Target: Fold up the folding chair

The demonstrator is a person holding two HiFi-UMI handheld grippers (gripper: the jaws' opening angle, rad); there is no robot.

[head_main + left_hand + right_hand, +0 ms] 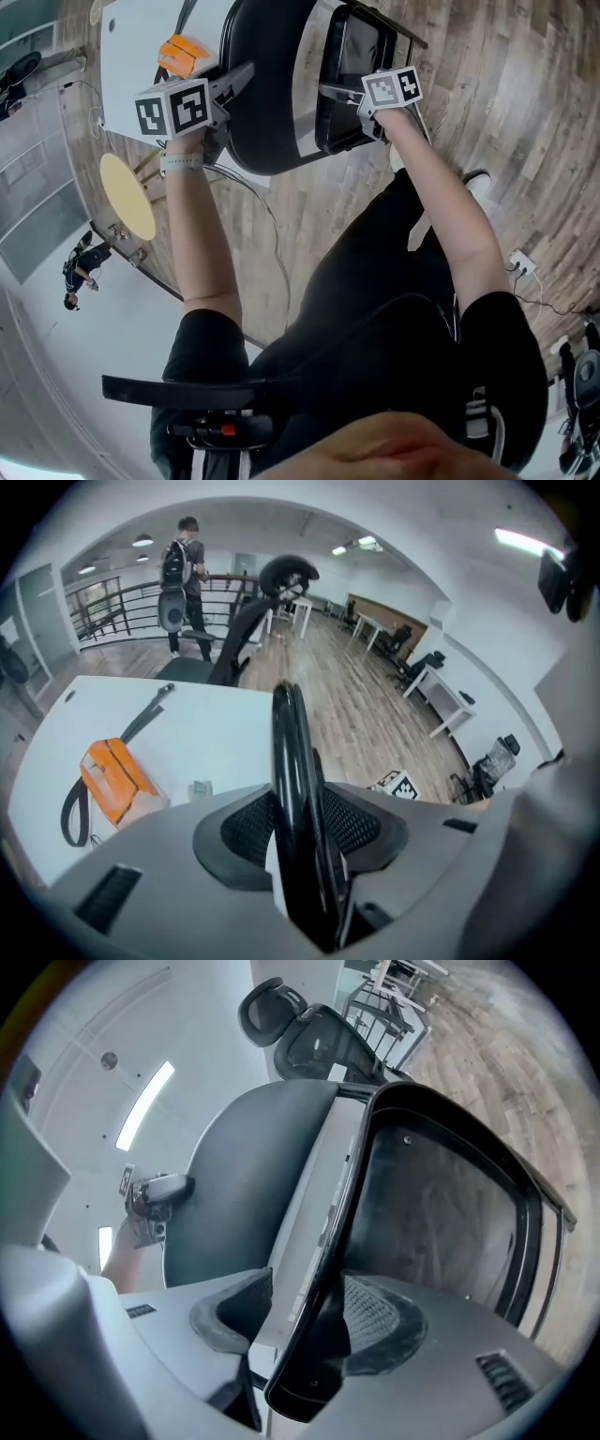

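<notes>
Folding chair (pixel 272 84) stands on the wood floor (pixel 506 112) right beside the white table (pixel 131 56), seat and back nearly together. My left gripper (pixel 298 808) straddles the back's black edge, my right gripper (pixel 305 1312) the seat rim. Both sets of jaws are apart, pads seemingly not pressing. Orange bag (pixel 183 54) lies on the table.

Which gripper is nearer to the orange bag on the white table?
Left. The left gripper is just beside the orange bag; the right gripper is on the far side of the chair.
</notes>
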